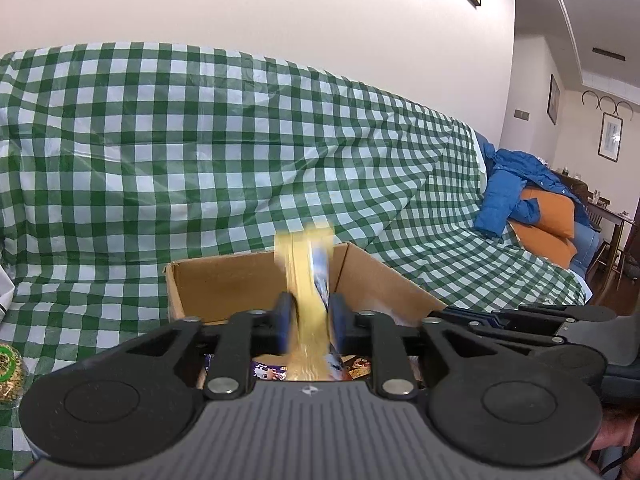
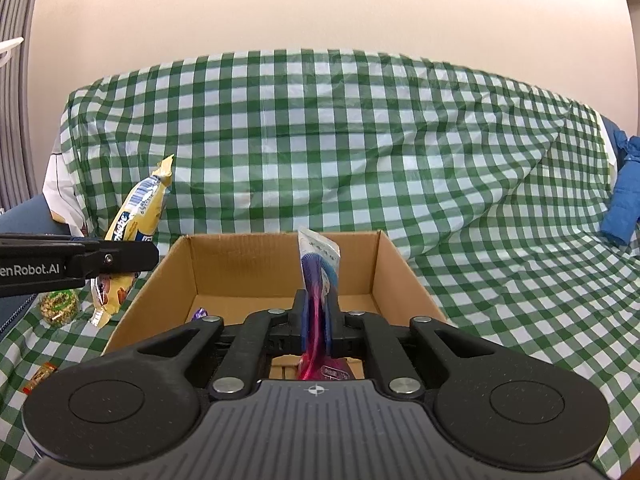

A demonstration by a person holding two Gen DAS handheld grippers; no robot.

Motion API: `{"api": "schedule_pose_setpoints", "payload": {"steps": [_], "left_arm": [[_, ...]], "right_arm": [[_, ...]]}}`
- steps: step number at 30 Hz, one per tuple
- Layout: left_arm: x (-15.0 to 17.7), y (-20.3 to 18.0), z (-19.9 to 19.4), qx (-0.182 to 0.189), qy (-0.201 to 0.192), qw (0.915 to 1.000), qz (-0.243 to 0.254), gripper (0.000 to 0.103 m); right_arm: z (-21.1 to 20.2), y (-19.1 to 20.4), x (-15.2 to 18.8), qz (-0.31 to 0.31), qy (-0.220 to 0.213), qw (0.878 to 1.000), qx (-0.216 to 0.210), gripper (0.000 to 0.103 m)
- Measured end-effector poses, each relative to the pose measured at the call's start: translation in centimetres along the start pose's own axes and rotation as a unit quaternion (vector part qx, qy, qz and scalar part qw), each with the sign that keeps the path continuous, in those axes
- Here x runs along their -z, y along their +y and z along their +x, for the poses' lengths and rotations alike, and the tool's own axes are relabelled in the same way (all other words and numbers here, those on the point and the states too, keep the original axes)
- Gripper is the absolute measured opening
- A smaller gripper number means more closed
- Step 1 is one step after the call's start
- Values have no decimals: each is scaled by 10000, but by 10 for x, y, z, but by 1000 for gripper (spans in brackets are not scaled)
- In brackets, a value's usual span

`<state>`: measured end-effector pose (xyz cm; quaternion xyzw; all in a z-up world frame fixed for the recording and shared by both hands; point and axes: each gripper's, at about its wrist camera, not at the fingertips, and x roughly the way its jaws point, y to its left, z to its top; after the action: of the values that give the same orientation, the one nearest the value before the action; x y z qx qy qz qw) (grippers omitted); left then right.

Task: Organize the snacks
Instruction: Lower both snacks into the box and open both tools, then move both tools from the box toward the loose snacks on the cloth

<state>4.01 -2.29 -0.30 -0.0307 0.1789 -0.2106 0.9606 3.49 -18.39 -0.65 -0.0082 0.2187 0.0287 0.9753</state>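
Snack bags are between both pairs of my fingers. My left gripper (image 1: 311, 322) has a blurred yellow bag (image 1: 306, 280) between its fingers, but I cannot tell if they press it. My right gripper (image 2: 318, 320) is closed on a pink and blue bag (image 2: 318, 276) above the cardboard box (image 2: 404, 276), on the checked cloth (image 2: 400, 140).

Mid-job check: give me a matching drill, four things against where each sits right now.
Things:
1. yellow packet
2. pink-and-blue packet
3. cardboard box
4. blue jacket

Places:
A. far right, beside the orange cushion
B. between the pads of the right claw
C. open-topped on the checked cloth
D. between the pads of the left claw

Pairs: 1-D, 2-B, 3-C, 4-A
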Motion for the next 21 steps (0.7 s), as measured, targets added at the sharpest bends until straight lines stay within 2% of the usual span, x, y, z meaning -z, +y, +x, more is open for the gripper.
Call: {"api": "schedule_pose_setpoints", "payload": {"steps": [1, 3, 5, 6, 13, 16, 19, 21], "left_arm": [[0, 0, 0, -10, -9, 10000, -3, 34], [-1, 1, -1, -29, -24, 10000, 3, 34], [-1, 2, -3, -80, -43, 10000, 36, 34], [-1, 2, -4, -111, -49, 9999, 48, 34], [-1, 15, -18, -471, -155, 9986, 167, 33], [-3, 27, -26, -688, -178, 9974, 116, 18], [-6, 48, -33, -900, -157, 9958, -111, 15], [-9, 62, -37, -1007, -114, 9944, -289, 13]], "right_arm": [[1, 0, 1, -10, 39, 10000, 61, 11], [3, -1, 0, 54, 88, 9999, 106, 26], [4, -1, -1, 135, 95, 9998, 148, 36], [5, 0, -1, 153, 99, 9997, 162, 36], [6, 16, -2, 112, 87, 9998, 109, 36], [4, 28, -2, -12, 40, 10000, 43, 36], [3, 41, -1, -233, -19, 9997, -77, 35], [2, 51, 0, -424, -46, 9988, -243, 16]]}}
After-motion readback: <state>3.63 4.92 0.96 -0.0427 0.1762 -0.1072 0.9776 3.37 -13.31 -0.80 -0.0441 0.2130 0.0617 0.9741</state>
